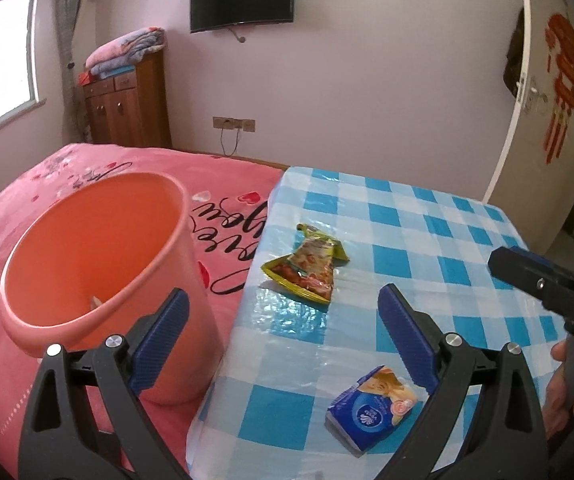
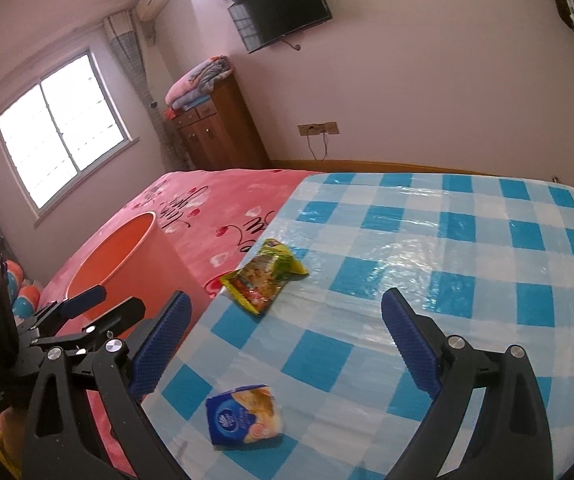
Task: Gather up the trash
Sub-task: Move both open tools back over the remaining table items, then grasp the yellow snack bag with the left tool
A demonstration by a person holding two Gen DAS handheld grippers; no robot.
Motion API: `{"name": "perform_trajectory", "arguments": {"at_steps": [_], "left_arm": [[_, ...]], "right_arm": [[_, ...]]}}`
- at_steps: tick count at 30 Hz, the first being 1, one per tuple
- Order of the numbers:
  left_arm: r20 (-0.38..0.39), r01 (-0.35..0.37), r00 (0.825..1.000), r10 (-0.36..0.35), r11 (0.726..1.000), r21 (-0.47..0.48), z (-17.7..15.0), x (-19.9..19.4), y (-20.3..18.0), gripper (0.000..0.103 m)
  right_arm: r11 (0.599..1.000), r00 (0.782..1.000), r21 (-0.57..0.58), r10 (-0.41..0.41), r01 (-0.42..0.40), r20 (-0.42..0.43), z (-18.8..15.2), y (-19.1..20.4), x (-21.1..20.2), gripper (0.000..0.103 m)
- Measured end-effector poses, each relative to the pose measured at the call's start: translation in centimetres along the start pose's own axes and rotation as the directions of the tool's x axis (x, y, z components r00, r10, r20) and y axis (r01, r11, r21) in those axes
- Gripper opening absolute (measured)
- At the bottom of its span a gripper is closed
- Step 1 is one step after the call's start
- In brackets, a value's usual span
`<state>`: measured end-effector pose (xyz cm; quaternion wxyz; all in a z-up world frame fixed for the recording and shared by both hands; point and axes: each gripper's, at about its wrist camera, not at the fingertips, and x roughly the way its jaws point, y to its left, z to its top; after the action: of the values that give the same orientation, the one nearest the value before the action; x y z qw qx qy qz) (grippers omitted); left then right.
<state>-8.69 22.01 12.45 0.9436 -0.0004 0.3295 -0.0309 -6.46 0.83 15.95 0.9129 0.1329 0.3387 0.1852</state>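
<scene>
Blue-padded jaws stood wide apart and empty on both the left gripper [image 1: 283, 332] and the right gripper [image 2: 285, 338], above the checked worktop [image 2: 467, 264]. Nearest lay a blue tissue packet [image 1: 371, 410]. Farther on, a yellow-green snack wrapper [image 1: 307, 268] lay near the worktop's left edge. Beside that edge an orange bin [image 1: 99, 256] stood on the pink bed [image 1: 15, 208].

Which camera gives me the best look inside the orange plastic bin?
The left wrist view: the round orange plastic bin sits close, tilted toward the lens, showing its inner wall and a small scrap inside. The right wrist view catches only its rim, partly behind the left tool.
</scene>
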Motion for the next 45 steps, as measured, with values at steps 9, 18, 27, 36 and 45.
{"name": "perform_trajectory", "arguments": {"at_steps": [9,18,27,36,45], "left_arm": [[-0.017,-0.005,1.000,0.007,0.997,0.082,0.0,1.2,-3.1,0.096],[-0.079,0.014,0.997,-0.006,0.994,0.109,0.2,3.4,-5.5,0.096],[-0.123,0.064,0.991,-0.043,0.984,0.166,2.2,8.4,-6.6,0.096],[-0.246,0.091,0.969,-0.038,0.974,0.209,3.5,15.8,-5.2,0.095],[-0.289,0.079,0.957,-0.009,0.970,0.231,3.4,18.9,-4.4,0.090]], "right_arm": [[0.997,0.998,0.054,-0.048,0.047,0.029,-0.6,-3.7,-1.0,0.095],[0.984,0.997,0.166,-0.075,0.071,0.019,-1.7,-9.0,-1.0,0.095],[0.970,0.998,0.234,-0.059,0.059,-0.010,-3.2,-12.6,-0.1,0.095],[0.967,0.999,0.252,-0.012,0.020,-0.034,-4.0,-14.0,0.7,0.095],[0.961,0.998,0.276,0.044,-0.028,-0.053,-4.4,-14.7,1.3,0.095]]}}
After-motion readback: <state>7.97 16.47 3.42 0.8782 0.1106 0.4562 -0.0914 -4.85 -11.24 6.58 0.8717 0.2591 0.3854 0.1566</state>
